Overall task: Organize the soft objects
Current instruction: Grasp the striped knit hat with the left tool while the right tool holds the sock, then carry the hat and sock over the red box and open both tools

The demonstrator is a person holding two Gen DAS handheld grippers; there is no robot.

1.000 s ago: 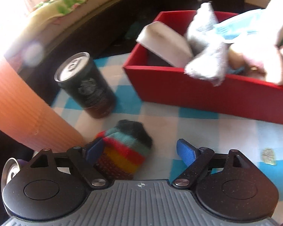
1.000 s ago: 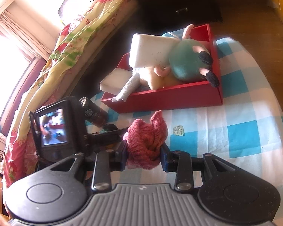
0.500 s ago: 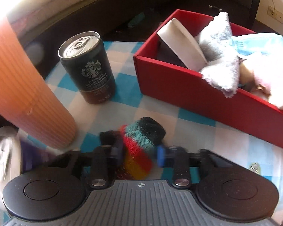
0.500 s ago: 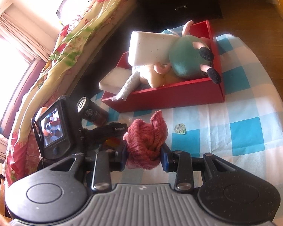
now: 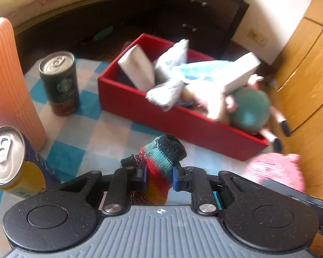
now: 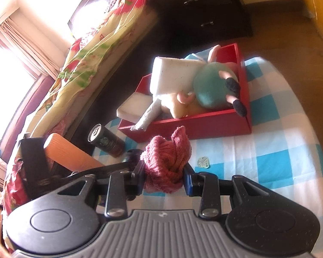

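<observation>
While closing, left gripper (image 5: 159, 175) w/ striped knit sock (image 5: 161, 161); right gripper (image 6: 164, 177) pinching pink ribbed knit (image 6: 166, 163).

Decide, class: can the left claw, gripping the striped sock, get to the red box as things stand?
Probably yes. The left claw is closing on the striped sock, and only bare checked cloth lies between it and the red box. The box is crowded, though.

A dark coffee can (image 5: 59, 86) stood on the blue-checked tablecloth (image 6: 275, 163), an orange ribbed cylinder (image 5: 8, 83) beside it, a yellow-and-blue drink can (image 5: 15, 163) nearer, a floral bedspread (image 6: 90, 64) and dark drawers (image 6: 204, 15) behind.
</observation>
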